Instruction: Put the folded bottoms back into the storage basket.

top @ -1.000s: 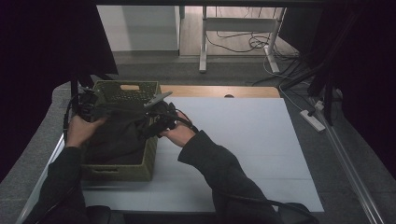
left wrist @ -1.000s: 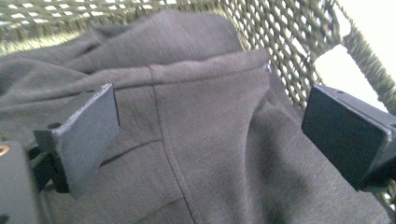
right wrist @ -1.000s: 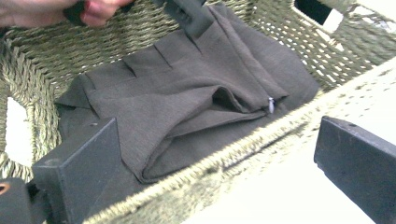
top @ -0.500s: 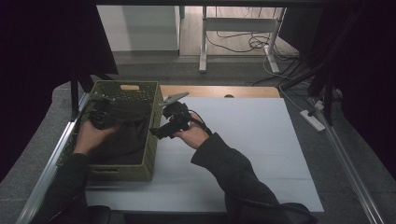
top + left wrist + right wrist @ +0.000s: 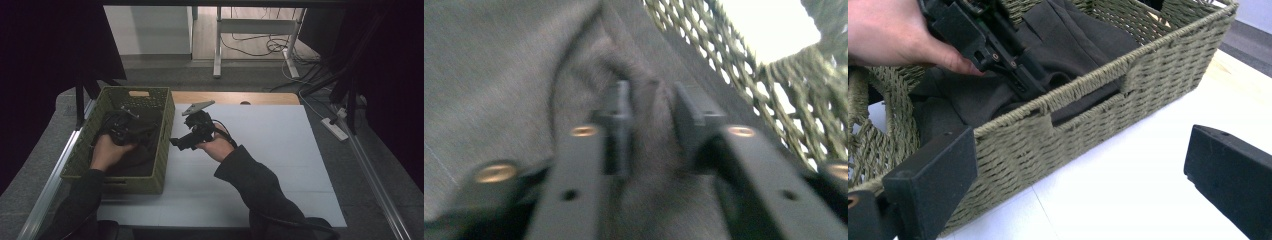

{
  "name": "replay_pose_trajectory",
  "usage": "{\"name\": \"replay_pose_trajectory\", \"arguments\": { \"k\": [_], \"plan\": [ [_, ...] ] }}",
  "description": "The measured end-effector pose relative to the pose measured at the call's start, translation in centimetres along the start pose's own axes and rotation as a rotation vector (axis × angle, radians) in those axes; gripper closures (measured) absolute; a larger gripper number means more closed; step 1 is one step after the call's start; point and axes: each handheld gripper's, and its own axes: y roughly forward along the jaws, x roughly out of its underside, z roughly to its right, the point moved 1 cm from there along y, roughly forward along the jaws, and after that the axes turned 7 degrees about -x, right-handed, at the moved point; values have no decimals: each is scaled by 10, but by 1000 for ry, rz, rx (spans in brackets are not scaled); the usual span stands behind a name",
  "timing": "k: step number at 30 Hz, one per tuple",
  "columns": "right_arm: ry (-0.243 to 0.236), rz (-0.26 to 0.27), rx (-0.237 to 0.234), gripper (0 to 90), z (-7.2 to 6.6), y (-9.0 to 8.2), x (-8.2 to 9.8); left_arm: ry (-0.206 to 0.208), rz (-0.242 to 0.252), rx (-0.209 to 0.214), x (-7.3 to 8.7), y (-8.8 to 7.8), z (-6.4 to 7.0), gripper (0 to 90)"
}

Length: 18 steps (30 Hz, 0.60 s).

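Note:
A green woven basket (image 5: 135, 182) stands on the left of the white table, with a dark grey cloth (image 5: 150, 127) lying in it. My left gripper (image 5: 122, 132) is down inside the basket. Its jaws have just been closing, and in the left gripper view they pinch a raised fold of the cloth (image 5: 499, 75) at the left gripper (image 5: 651, 107). The basket wall (image 5: 774, 90) stands close behind. My right gripper (image 5: 176, 142) hovers just outside the basket's right wall, open and empty. In the right gripper view the right gripper (image 5: 1080, 175) faces the basket (image 5: 1088, 125), the cloth (image 5: 1068, 35) and the left gripper (image 5: 1035, 87).
The white tabletop (image 5: 280, 150) stretches right of the basket, with a wooden strip (image 5: 235, 97) along its far edge. A metal rail (image 5: 55, 175) runs down the table's left side. A power strip (image 5: 334, 128) lies on the floor at the right.
My right gripper has left the basket and moved right over the white table. My left gripper has shifted toward the basket's middle, sunk into the cloth and closed on a fold.

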Motion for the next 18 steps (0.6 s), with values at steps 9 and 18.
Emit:
{"name": "replay_pose_trajectory", "arguments": {
  "k": [9,18],
  "plan": [
    [28,9,3,13,8,-11,9,35,-66,108,12,9,9,793],
    [43,14,3,14,11,-17,16,25,-176,130,13,29,7,770]
  ]
}}
